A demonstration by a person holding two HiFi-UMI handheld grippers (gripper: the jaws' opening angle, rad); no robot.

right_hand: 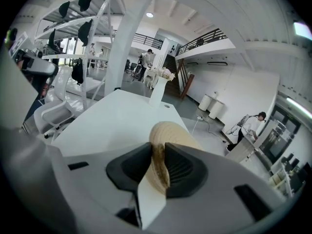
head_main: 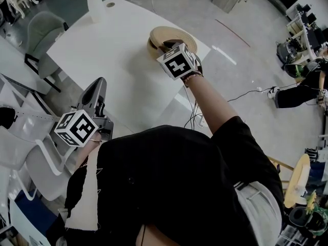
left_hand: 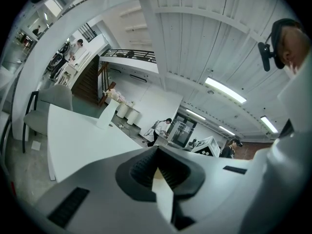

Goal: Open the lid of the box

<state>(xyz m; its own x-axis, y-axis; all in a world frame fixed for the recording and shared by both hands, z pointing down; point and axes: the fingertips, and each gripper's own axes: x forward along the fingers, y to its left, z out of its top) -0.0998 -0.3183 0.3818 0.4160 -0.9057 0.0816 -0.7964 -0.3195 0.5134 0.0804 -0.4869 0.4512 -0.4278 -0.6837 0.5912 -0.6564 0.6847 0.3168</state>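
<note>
Left gripper [left_hand: 155, 165]: nearest, by the table's [head_main: 118, 60] near-left edge, fingers together, nothing between them.
Right gripper [right_hand: 157, 167]: out at the table's far edge, fingers clamped on the lid's [right_hand: 165, 133] rim.
Box [head_main: 152, 47]: round, wooden, at the table's far edge, under that lid.
Vase [head_main: 95, 8]: table's far-left corner, holding flowers.

Open loft office-lab: white table [head_main: 118, 60], mezzanine [right_hand: 204, 39], chairs [head_main: 43, 32].
</note>
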